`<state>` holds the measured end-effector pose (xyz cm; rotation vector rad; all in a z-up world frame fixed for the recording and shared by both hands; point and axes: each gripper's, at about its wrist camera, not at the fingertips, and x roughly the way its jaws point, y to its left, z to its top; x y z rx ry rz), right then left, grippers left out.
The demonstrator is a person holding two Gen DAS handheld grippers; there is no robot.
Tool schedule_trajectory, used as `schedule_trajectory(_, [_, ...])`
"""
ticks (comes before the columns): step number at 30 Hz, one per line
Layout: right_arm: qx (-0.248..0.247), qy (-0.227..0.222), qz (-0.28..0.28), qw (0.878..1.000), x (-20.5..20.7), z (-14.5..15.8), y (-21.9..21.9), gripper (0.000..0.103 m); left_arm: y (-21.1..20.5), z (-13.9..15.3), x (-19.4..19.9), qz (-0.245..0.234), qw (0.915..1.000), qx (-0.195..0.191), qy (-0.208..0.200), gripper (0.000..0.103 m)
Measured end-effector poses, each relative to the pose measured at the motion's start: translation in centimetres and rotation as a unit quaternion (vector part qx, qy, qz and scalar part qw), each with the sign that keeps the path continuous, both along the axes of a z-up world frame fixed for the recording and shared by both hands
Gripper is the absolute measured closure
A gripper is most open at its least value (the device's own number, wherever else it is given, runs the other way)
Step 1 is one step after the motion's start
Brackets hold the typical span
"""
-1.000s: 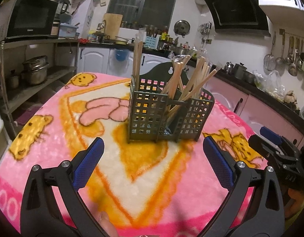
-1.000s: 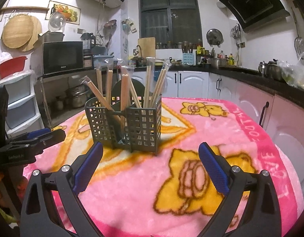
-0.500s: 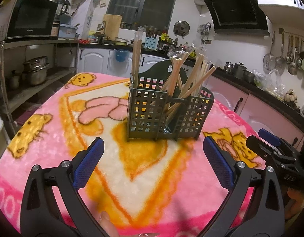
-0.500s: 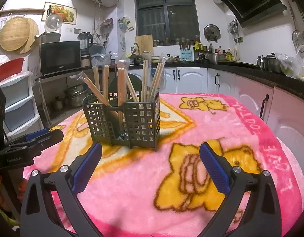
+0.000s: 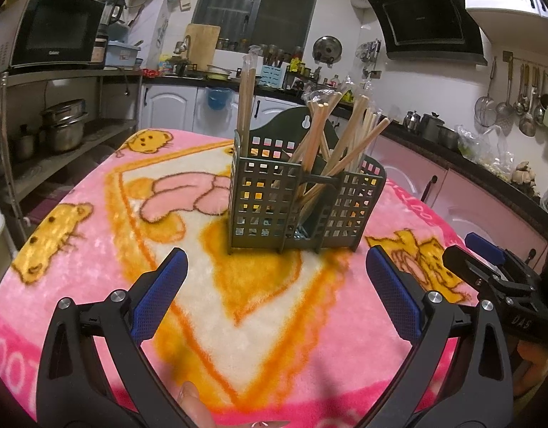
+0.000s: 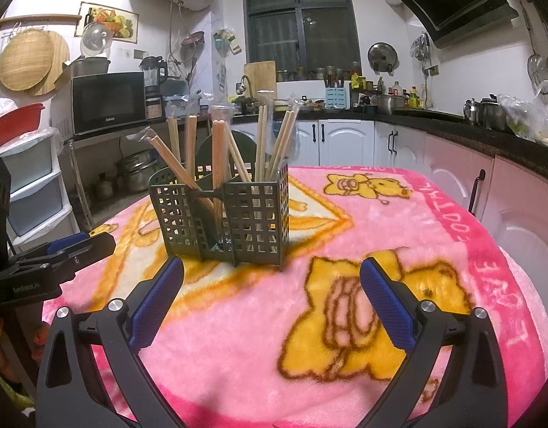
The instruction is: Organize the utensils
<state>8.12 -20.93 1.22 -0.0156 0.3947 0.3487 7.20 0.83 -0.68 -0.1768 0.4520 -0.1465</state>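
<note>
A dark green perforated utensil holder (image 5: 302, 207) (image 6: 224, 221) stands upright on a pink cartoon blanket (image 5: 167, 285) (image 6: 345, 321) that covers the table. Several pairs of wooden chopsticks in clear wrappers (image 5: 331, 135) (image 6: 220, 157) lean in its compartments. My left gripper (image 5: 277, 292) hovers open in front of the holder, nothing between its blue pads. My right gripper (image 6: 272, 294) is open too, a little short of the holder and to its right. Each gripper shows at the edge of the other's view: the right gripper (image 5: 495, 278), the left gripper (image 6: 60, 249).
A shelf rack with a microwave (image 5: 56, 35) and pots (image 5: 63, 125) stands left of the table. Counters with white and pink cabinets (image 6: 345, 142) run along the back and right walls. A person's fingertip (image 5: 193, 397) shows under the left gripper.
Both grippers drew back slightly and tilted; the holder sits a little farther off and left in the right wrist view. Both stay open, and nothing was picked up.
</note>
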Motion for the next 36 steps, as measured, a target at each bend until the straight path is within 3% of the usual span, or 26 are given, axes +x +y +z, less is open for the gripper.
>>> schedule_trajectory(36, [0.0, 0.0, 0.001, 1.0, 0.03, -0.06, 0.0, 0.007, 0.06, 0.01, -0.05, -0.002, 1.0, -0.004, -0.001, 0.011])
